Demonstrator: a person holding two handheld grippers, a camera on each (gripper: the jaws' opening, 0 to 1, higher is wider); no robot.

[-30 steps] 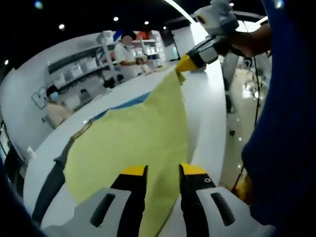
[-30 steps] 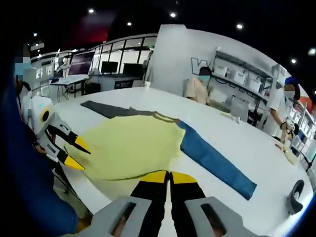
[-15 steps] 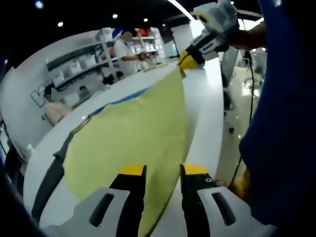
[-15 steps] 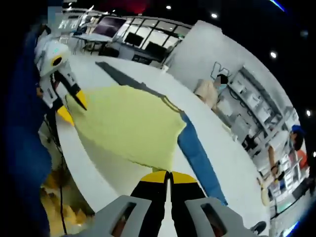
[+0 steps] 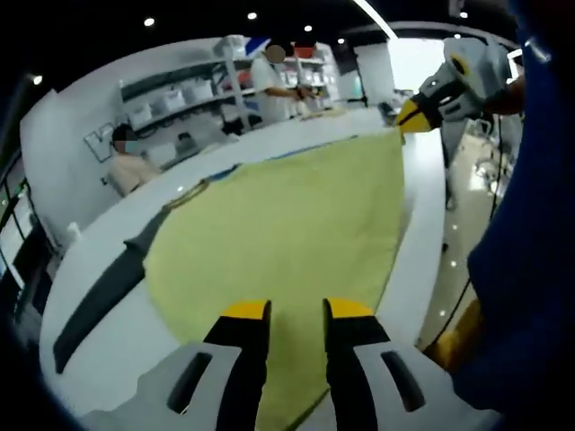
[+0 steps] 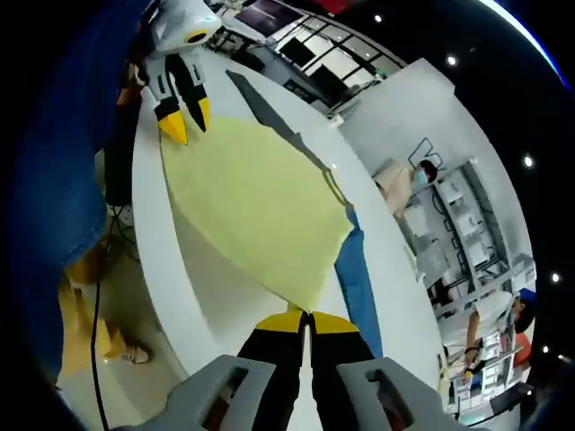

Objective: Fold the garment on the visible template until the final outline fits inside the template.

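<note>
left gripper [image 5: 286, 310]: its yellow-tipped black jaws rise at the bottom of the left gripper view with the near edge of the shirt running between them; a gap shows between the tips, so I cannot tell whether they pinch the cloth; in the right gripper view [image 6: 184, 121] it sits at the far corner of the shirt, tips down on the cloth
right gripper [image 6: 296, 317]: jaws pressed together with no gap, clamped on the near corner of the shirt; in the left gripper view [image 5: 406, 117] its yellow tips sit at the far right corner of the shirt
shirt [image 5: 287, 238]: pale yellow, stretched taut between the two grippers and spread flat over the bench, its collar towards the far side
bench [image 5: 135, 319]: white, long and curved, carrying the shirt and both strips
dark strip [image 5: 94, 301]: grey-black, lying flat on the bench just beyond the left edge of the shirt
blue strip [image 6: 358, 287]: lying flat on the bench, reaching out from under the shirt's edge beside the collar
person's clothes [image 5: 530, 269]: blue, close along the right side of the left gripper view, just off the bench edge
shelves [image 5: 184, 94]: against the far wall, stacked with pale boxes
people [image 5: 274, 81]: one standing by the shelves, one seated further left behind the bench
</note>
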